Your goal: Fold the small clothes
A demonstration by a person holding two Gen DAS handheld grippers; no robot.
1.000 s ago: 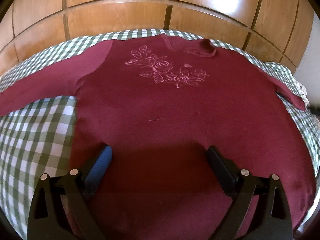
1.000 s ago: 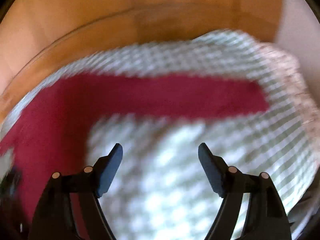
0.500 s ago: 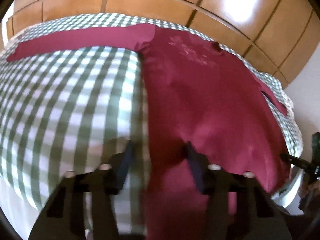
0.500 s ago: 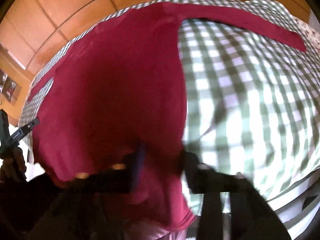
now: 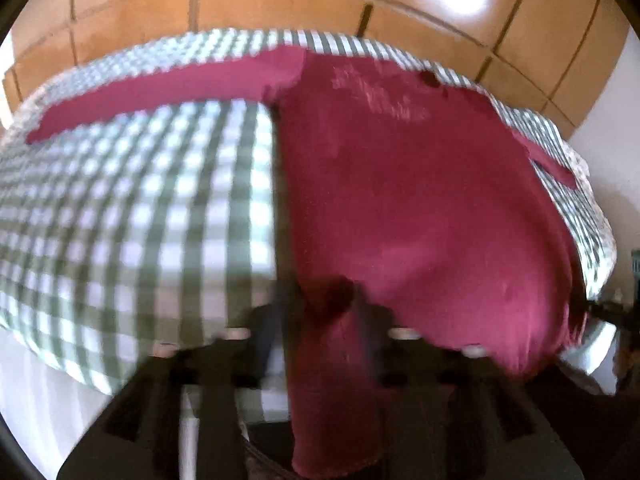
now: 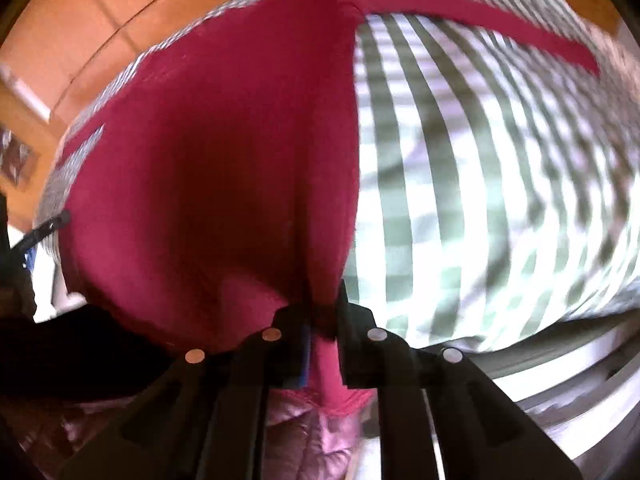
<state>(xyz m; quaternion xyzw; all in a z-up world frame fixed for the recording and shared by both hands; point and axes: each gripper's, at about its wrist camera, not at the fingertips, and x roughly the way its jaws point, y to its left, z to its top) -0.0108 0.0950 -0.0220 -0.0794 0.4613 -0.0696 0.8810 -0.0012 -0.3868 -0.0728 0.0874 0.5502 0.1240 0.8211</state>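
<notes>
Left wrist view: your left gripper [image 5: 320, 316] has its fingers pinched on the sweater [image 5: 420, 200] hem, bottom centre; the sweater lies across the checked bed [image 5: 140, 220].

Right wrist view: your right gripper [image 6: 320, 320] fingers clamp the sweater [image 6: 224, 184] hem, bottom centre.

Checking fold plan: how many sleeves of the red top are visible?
2. On the maroon top, the left sleeve lies along the checkered cloth's far edge; the right sleeve stretches straight outward, also flat.

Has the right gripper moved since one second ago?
Yes. The right gripper was over the checked bedcover below the sleeve; now it is at the maroon sweater hem corner, clamped on it.
</notes>
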